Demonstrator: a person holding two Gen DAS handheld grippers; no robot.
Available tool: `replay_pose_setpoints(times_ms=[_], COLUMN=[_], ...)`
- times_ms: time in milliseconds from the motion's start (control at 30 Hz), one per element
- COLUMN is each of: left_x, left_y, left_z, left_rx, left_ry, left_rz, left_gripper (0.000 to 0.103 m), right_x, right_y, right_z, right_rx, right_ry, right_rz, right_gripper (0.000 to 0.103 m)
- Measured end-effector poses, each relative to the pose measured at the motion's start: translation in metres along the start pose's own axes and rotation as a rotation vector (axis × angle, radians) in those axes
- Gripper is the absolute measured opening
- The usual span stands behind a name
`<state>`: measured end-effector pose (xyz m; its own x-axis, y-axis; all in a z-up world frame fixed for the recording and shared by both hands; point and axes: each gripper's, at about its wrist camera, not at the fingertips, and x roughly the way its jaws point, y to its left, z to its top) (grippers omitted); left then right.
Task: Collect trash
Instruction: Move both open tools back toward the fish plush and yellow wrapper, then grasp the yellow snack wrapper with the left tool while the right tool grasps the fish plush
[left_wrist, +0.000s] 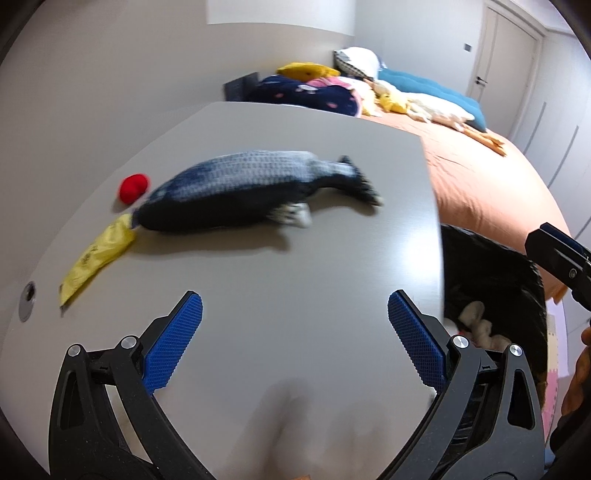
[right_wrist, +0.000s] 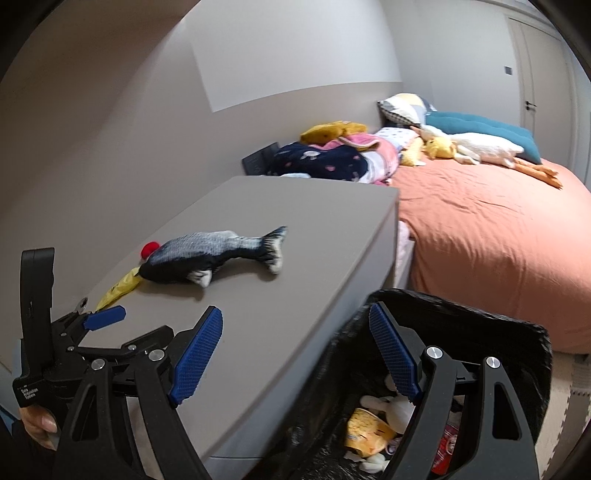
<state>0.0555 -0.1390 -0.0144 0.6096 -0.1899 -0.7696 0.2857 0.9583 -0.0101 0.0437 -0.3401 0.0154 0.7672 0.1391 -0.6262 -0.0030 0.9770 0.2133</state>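
A yellow wrapper (left_wrist: 96, 258) lies flat at the left of the grey table (left_wrist: 295, 258), touching the nose of a blue-grey plush fish (left_wrist: 255, 188). A small red ball (left_wrist: 133, 187) sits just behind the fish's head. My left gripper (left_wrist: 295, 299) hovers open and empty over the table's near part, well short of the wrapper. My right gripper (right_wrist: 295, 310) is open and empty too, straddling the table's corner and the rim of a black-lined bin (right_wrist: 480, 317). Inside the bin lie a yellow packet (right_wrist: 367, 432) and white crumpled trash (right_wrist: 397, 410).
The bin (left_wrist: 495, 273) stands against the table's right edge. Behind it is a bed with an orange cover (right_wrist: 498, 236), piled with pillows and soft toys. A round cable hole (left_wrist: 27, 295) is at the table's left. A hand (right_wrist: 38, 424) holds the left tool.
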Motion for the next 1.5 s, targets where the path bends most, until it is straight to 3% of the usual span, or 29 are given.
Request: replay_pose_setpoints(times_ms=[467, 833, 1167, 1500], left_x=[0.003, 0.018, 0.029, 0.062], left_y=[0.088, 0.144, 0.172, 0.191], left_z=[0.001, 0.005, 0.018, 0.027], left_rx=[-0.099, -0.15, -0.145, -0.088], left_ry=[-0.002, 0.028, 0.025, 0.088], left_rz=[0.108, 0.152, 0.174, 0.157], left_gripper=[0.097, 0.097, 0.097, 0.097], right_x=[0.042, 0.085, 0.125, 0.172], right_y=[0.068, 0.117, 0.144, 0.163], right_z=[0.015, 0.03, 0.043, 0.055], right_rx=[-0.141, -0.25, -0.278, -0.294], right_ry=[0.049, 0.089, 0.123, 0.165], right_rz=[0.056, 0.104, 0.124, 0.104], right_gripper=[0.082, 0.082, 0.082, 0.082])
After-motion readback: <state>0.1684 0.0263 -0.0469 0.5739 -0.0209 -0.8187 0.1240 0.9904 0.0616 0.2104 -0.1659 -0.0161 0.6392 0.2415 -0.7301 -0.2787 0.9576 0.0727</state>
